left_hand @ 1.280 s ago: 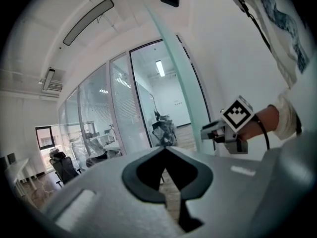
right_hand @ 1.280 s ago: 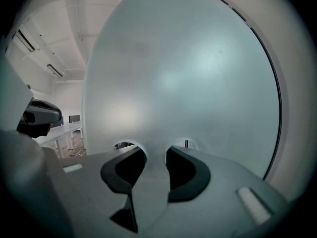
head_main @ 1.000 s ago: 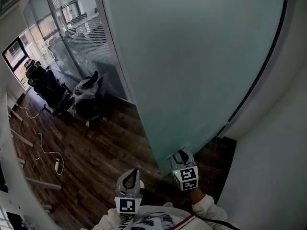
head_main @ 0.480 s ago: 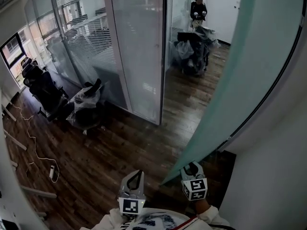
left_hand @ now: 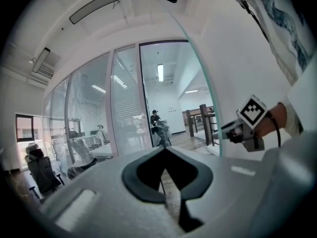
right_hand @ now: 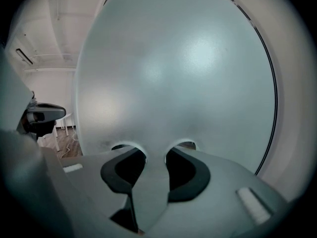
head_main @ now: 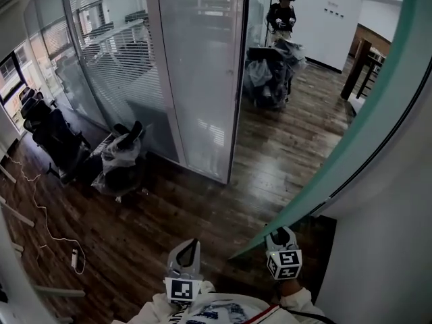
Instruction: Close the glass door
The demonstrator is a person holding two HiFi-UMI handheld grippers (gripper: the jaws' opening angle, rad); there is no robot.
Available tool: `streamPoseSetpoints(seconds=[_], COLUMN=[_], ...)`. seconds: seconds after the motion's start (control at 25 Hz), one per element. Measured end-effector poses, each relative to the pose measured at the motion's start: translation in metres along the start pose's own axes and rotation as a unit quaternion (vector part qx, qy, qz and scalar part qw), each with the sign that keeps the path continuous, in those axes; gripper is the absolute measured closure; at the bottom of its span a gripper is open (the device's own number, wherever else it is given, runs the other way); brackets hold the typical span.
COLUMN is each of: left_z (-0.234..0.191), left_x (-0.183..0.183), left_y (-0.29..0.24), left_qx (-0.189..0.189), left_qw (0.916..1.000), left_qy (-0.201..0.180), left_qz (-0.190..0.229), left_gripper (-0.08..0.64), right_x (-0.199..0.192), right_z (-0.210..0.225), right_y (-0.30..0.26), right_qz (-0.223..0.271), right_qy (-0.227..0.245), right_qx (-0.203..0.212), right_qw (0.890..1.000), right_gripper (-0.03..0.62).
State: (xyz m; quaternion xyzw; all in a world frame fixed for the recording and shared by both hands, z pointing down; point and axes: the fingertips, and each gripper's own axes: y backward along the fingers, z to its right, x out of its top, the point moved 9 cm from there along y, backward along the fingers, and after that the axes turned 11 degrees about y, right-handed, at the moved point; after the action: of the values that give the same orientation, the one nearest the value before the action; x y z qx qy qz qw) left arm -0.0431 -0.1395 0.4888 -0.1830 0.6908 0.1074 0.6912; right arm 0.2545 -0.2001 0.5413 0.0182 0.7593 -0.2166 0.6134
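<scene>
The glass door has swung off the middle of the head view and now stands almost edge-on at right, uncovering a wooden floor and a person far down the room behind wrapped chairs. The right tongs are clenched on the door's near edge, with the frosted pane running between their pads. The left tongs are closed tip to tip on nothing and hang beside them, clear of the door. A glass partition with blinds stands at left.
</scene>
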Motion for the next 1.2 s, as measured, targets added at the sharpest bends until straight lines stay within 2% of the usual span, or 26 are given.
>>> streamPoseSetpoints(seconds=[0.08, 0.24, 0.6, 0.84, 1.04, 1.2], left_z=[-0.011, -0.031, -0.066, -0.094, -0.107, -0.105], left_x=[0.003, 0.007, -0.004, -0.002, 0.007, 0.011], left_y=[-0.005, -0.012, -0.033, -0.063, -0.094, -0.111], left_qx=[-0.004, -0.006, 0.030, 0.051, 0.042, 0.031], left_qw=[0.9999, 0.9999, 0.9987, 0.9983, 0.9990, 0.9994], left_qy=[0.010, 0.006, 0.041, 0.026, -0.002, -0.005], left_qz=[0.000, 0.008, 0.006, -0.015, -0.014, -0.016], left_gripper=[0.558, 0.558, 0.558, 0.558, 0.558, 0.558], right_x=[0.004, 0.012, 0.034, 0.046, 0.053, 0.054], right_z=[0.001, 0.006, 0.011, 0.012, 0.015, 0.017], right_y=[-0.014, -0.041, -0.105, -0.143, -0.171, -0.181], right_qz=[0.000, -0.003, -0.014, -0.018, -0.010, -0.011], right_qy=[-0.002, -0.006, -0.006, -0.012, -0.009, -0.008], right_qx=[-0.009, -0.025, -0.028, -0.044, -0.040, -0.043], right_qw=[1.000, 1.000, 1.000, 0.999, 0.999, 0.999], right_gripper=[0.463, 0.463, 0.463, 0.463, 0.463, 0.463])
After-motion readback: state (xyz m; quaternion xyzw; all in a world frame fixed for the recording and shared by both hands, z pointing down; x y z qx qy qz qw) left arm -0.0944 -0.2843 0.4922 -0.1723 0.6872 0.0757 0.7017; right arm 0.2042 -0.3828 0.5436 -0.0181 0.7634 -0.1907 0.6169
